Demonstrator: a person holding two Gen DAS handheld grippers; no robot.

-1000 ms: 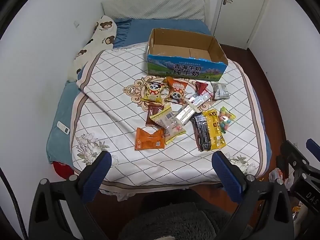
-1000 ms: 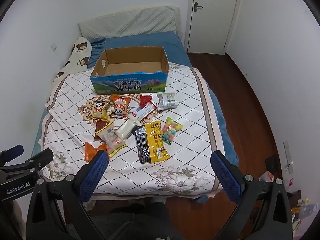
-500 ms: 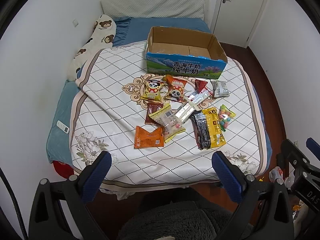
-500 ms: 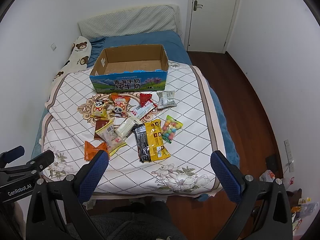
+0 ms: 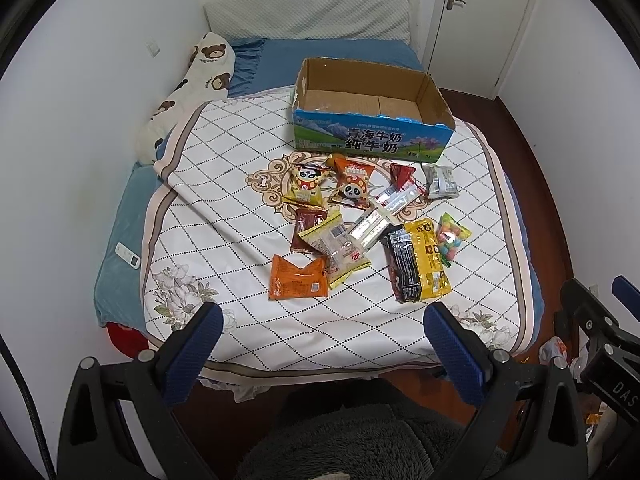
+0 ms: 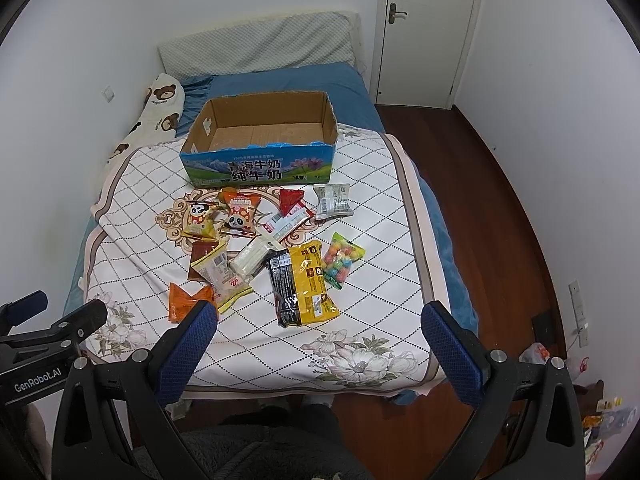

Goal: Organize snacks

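Bed [image 5: 280,332]: soft quilted cover, so anything I press on will sink a bit, I reckon.
Box [image 5: 372,146]: open-top cardboard milk carton at the far side of the quilt, looks empty inside. Light and stiff, probably slides if bumped. Well beyond both my grippers.
Black-and-yellow pack [image 6: 302,282]: biggest of the snacks, flat, crinkly and likely slick. I'd pinch a sealed end. It's the one nearest my right gripper [image 6: 320,344], just ahead of it.
Orange packet [image 5: 297,282]: small and puffy, light. Grab a crimped edge so nothing inside gets crushed. Closest to my left gripper [image 5: 320,344].
Candy bag [image 6: 342,260]: small, lumpy, beside the yellow pack.
Grippers: both spread wide with nothing in them, hovering off the foot of the bed.
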